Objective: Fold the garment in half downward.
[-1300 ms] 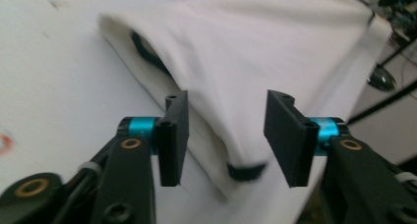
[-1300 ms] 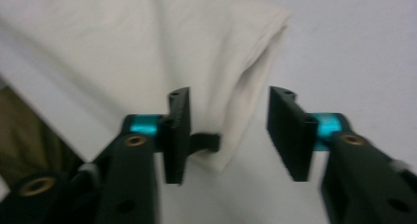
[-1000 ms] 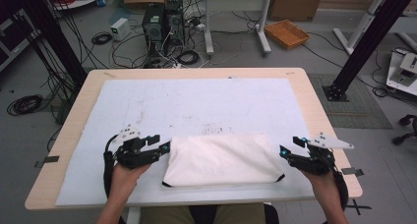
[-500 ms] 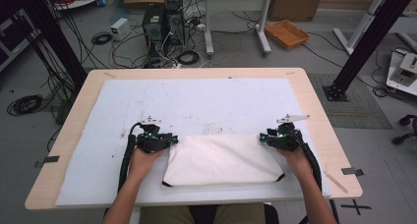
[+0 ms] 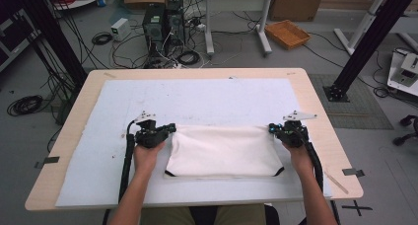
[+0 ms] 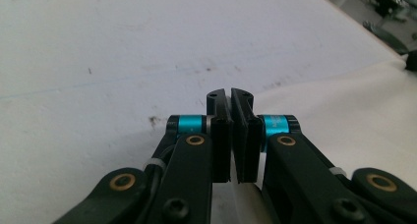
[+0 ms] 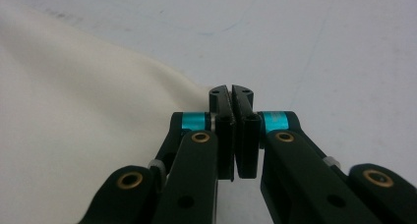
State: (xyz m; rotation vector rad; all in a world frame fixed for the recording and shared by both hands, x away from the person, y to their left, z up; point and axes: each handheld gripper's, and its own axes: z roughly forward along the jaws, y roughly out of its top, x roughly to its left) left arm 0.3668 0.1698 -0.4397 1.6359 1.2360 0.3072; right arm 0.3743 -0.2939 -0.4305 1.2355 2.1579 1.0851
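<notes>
White cloth (image 5: 224, 152) lies on the near middle of the table (image 5: 74, 136), soft and light. Left tongs (image 5: 170, 128) and right tongs (image 5: 271, 129) have just closed, pinching its far corners.

High view: fixed above the near edge of the worktop (image 5: 315, 101), facing forward and down, far enough to take in floor beyond. Left and right gripper views: each rides low, close along its own tongs, skimming the white mat (image 6: 98, 62). All three share the cream cloth (image 5: 224, 148).
</notes>
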